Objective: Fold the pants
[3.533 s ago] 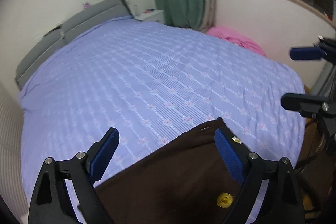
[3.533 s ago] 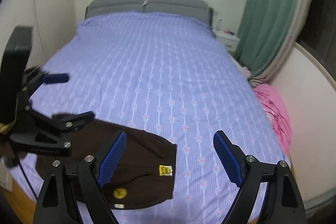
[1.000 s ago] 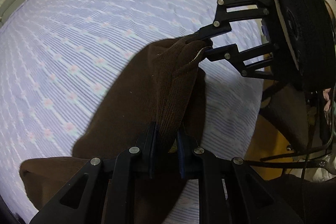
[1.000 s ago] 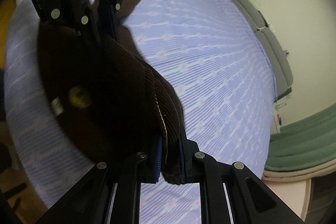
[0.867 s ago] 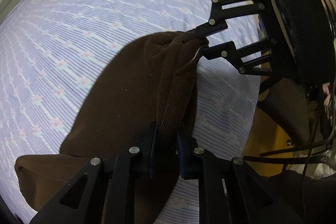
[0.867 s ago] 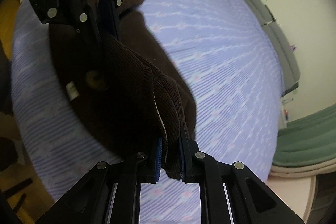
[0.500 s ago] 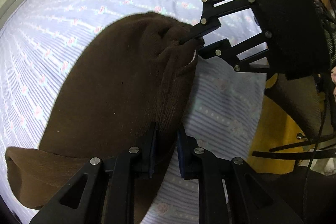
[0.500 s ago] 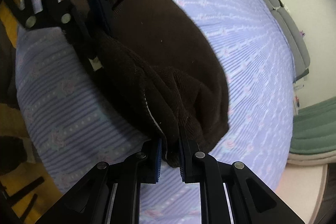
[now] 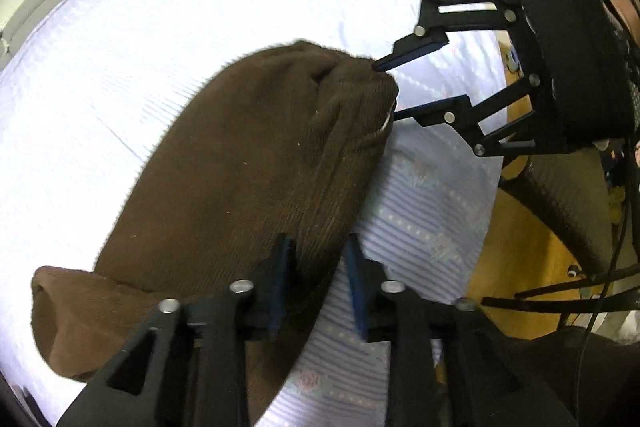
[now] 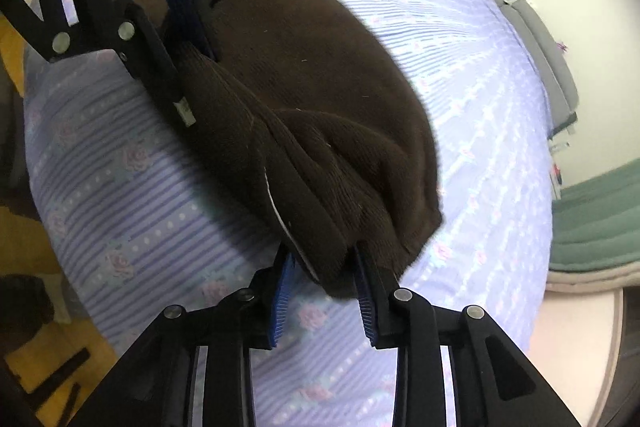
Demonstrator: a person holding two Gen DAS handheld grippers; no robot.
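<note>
Since half a second ago, both your grippers have parted from clamped to slightly open. Your left gripper [image 9: 316, 281] and right gripper [image 10: 322, 291] now loosely straddle the pants [image 9: 240, 179] edge, fingers [image 10: 282, 293] no longer pinching. Brown ribbed corduroy pants lie bunched and doubled over on the bed [image 9: 160, 27], on lilac striped floral sheet, near its edge.
</note>
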